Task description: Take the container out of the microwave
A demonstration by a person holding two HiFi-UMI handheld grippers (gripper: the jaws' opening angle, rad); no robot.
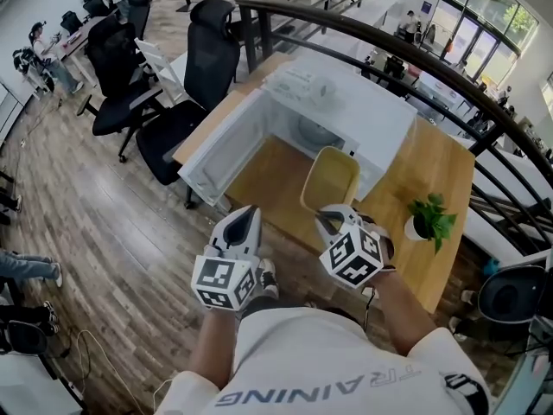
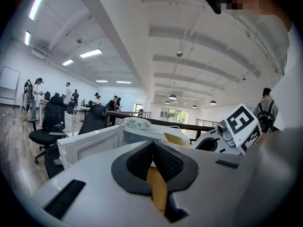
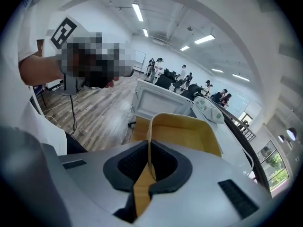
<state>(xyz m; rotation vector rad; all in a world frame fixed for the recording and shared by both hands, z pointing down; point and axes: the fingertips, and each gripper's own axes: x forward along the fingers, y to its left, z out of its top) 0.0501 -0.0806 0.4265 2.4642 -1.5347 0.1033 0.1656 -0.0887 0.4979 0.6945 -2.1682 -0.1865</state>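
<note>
A yellow container hangs in front of the white microwave, outside its cavity and above the wooden table. My right gripper is shut on the container's near rim. In the right gripper view the thin yellow wall runs between the dark pads of the right gripper. The microwave door stands open to the left. My left gripper is held to the left of the container, apart from it. In its own view the left gripper is shut with nothing between the pads.
A small potted plant stands on the table at the right. Black office chairs sit behind and left of the table. A dark railing curves behind the microwave. Wooden floor lies to the left.
</note>
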